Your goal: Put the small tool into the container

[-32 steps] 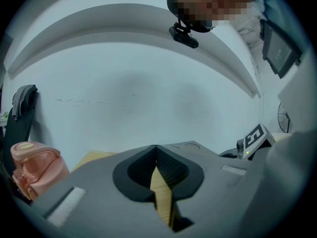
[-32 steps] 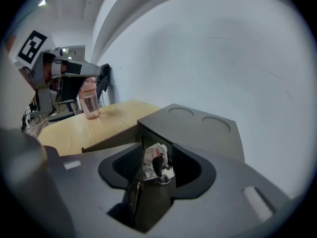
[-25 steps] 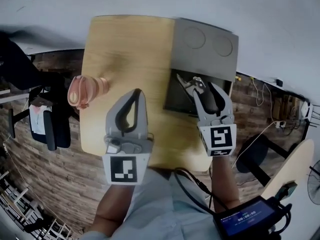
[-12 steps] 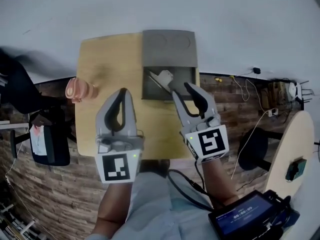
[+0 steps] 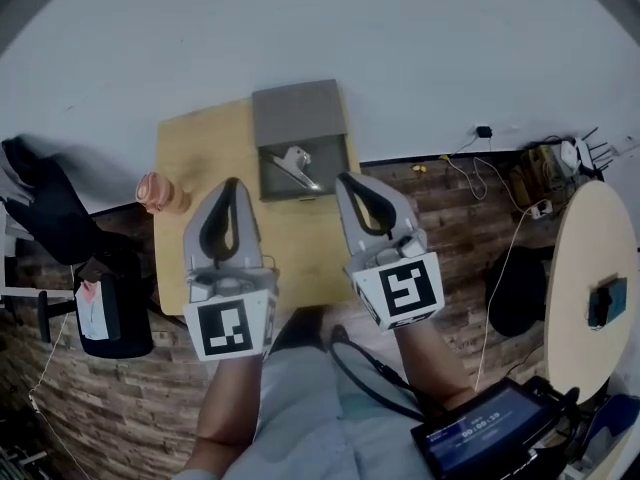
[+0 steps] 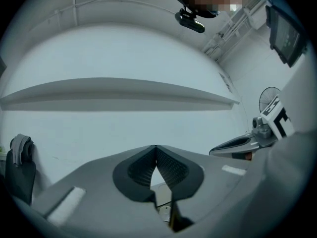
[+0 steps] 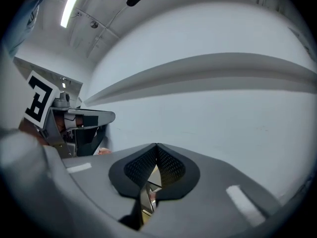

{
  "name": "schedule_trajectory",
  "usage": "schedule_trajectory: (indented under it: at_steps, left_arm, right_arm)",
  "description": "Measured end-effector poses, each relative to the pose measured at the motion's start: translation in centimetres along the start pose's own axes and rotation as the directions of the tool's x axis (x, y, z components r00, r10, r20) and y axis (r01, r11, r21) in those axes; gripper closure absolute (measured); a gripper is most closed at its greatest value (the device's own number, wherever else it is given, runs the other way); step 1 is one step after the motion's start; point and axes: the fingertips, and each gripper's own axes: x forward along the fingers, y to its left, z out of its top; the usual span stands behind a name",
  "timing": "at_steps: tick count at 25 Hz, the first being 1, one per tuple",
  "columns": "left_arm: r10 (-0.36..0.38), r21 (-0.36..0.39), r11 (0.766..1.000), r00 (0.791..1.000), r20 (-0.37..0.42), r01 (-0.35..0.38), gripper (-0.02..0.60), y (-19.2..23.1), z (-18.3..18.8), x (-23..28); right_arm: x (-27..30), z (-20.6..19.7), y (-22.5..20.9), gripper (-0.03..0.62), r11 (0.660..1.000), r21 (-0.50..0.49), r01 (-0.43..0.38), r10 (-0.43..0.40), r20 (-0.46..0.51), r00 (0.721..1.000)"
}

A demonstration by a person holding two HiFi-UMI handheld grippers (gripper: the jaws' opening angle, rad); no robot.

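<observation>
- The small tool (image 5: 293, 164) lies inside the grey container (image 5: 298, 116), which sits at the far edge of the wooden table (image 5: 195, 153). By my reading the placing is already done.
- My left gripper (image 5: 232, 182) has its jaws closed, tip against tip. Its own view shows nothing between the ribbed pads (image 6: 169, 168) and only a pale wall beyond them.
- My right gripper (image 5: 346, 176) is the same. Its jaws have just been closing and now meet at the tips with nothing caught between them.
- Both grippers hang apart from the container, on my side of it, and neither touches the tool or the box.
- The tool looks pale and shiny, most likely metal. I judge it stiff, fairly light for its size and not fragile. It is too small in the head view for me to name its kind.
- A smooth metal surface could slip between rubber pads. If I had to lift it again, I would take it across its narrower, straighter stretch near the middle, not at a thin end, so it would not swing or twist.
- It lies slantwise in the tray, so I would turn the jaws to cross it squarely and keep clear of the container wall.
- A pinkish object (image 5: 160, 192) rests at the table's left edge, well apart from the container, and plays no part here.
</observation>
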Motion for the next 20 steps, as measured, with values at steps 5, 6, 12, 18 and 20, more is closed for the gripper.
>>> schedule_trajectory:
  at_steps: [5, 6, 12, 18, 20]
  left_arm:
    - [-0.009, -0.003, 1.0, 1.0, 0.027, 0.01, 0.572, -0.6, 1.3, 0.0]
    - [-0.01, 0.001, 1.0, 0.999, 0.036, 0.01, 0.572, -0.6, 1.6, -0.1]
    - [-0.009, -0.011, 1.0, 0.999, 0.041, 0.01, 0.572, -1.0, 2.4, -0.6]
    - [-0.002, -0.03, 1.0, 1.0, 0.024, 0.003, 0.572, -0.6, 1.6, 0.7]
    - [-0.004, -0.03, 1.0, 1.0, 0.025, 0.004, 0.572, -0.6, 1.7, 0.6]
  right_arm:
    - [-0.4, 1.5, -0.5, 0.592, 1.0, -0.013, 0.029, -0.028, 0.036, 0.999]
    - [-0.5, 1.7, -0.4, 0.592, 0.999, -0.015, 0.032, -0.031, 0.041, 0.999]
    - [-1.0, 2.2, -0.2, 0.594, 0.999, -0.017, 0.035, -0.034, 0.051, 0.998]
    - [0.2, 2.1, -0.9, 0.594, 0.999, -0.02, 0.039, -0.038, 0.054, 0.998]
    - [0.1, 2.1, -0.8, 0.594, 0.999, -0.02, 0.039, -0.038, 0.056, 0.998]
